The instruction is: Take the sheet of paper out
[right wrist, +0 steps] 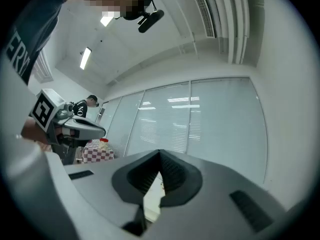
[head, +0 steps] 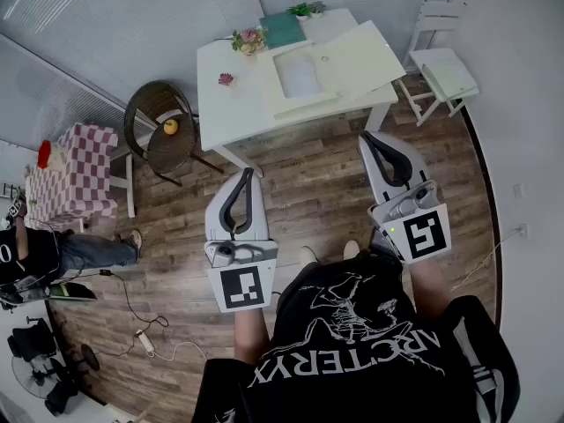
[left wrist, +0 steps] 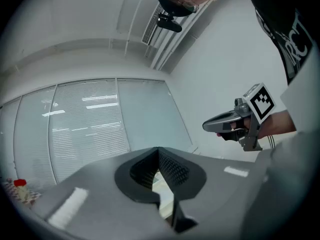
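On the white table ahead lies an open cream folder, and a pale sheet of paper rests on its left half. Both grippers are held over the wooden floor, short of the table and touching nothing. My left gripper points at the table's near left corner; its jaws meet at the tip and hold nothing. My right gripper is near the table's right leg, shut and empty. Each gripper view shows mainly wall, blinds and the other gripper.
A green book, flowers and a plant sit at the table's far side. A round wicker chair stands left of it, a white chair to the right. A checkered table, a seated person and floor cables are on the left.
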`<state>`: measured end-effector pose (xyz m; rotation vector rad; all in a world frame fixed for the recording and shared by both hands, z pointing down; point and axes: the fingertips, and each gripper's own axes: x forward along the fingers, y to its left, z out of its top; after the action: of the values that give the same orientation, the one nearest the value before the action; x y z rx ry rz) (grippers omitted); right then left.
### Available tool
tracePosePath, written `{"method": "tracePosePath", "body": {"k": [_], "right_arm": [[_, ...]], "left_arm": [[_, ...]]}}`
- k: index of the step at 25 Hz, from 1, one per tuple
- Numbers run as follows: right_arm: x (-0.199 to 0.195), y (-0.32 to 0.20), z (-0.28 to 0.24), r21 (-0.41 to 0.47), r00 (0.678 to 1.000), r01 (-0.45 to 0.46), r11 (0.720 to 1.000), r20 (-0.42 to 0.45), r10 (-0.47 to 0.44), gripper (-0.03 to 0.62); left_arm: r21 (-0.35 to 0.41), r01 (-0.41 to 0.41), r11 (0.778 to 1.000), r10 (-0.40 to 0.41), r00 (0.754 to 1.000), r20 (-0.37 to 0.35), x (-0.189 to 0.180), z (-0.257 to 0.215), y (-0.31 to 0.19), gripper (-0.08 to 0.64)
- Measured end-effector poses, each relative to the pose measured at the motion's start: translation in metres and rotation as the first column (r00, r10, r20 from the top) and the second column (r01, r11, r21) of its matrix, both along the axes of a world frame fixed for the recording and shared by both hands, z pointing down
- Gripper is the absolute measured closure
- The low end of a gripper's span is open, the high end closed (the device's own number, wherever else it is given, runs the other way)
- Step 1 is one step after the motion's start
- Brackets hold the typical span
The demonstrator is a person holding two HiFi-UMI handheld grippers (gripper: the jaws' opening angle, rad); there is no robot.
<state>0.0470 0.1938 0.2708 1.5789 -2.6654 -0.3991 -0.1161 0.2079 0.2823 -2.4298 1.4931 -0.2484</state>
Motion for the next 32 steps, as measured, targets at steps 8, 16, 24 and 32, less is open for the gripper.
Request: {"method": "tracePosePath", "body": {"k": [8, 16, 24, 32], "right_arm": [[0.005, -0.013, 0.001, 0.007, 1.000, 0.006, 1.000, -0.008, -0.006, 0.581], [0.024, -0.028, 0.001, 0.010, 1.000, 0.005, 1.000, 0.007, -0.005, 0.580], [0.050, -0.039, 0.006, 0.008, 0.999, 0.029, 1.000, -0.021, -0.029, 0.580], [0.046, -0.081, 0.024, -0.021, 0.997, 0.071, 0.997, -0.025, -0.071, 0.580]], "left_arm": [[-0.002, 0.002, 1.000, -0.002, 1.000, 0.005, 0.008, 0.001, -0.014, 0.551], [-0.014, 0.040, 0.999, -0.040, 0.999, -0.018, 0.017, 0.002, -0.032, 0.550], [-0.007, 0.062, 0.998, -0.062, 0.998, -0.009, 0.049, 0.006, -0.038, 0.551], [-0.028, 0.073, 0.997, -0.073, 0.997, -0.002, 0.051, 0.018, -0.079, 0.551]]}}
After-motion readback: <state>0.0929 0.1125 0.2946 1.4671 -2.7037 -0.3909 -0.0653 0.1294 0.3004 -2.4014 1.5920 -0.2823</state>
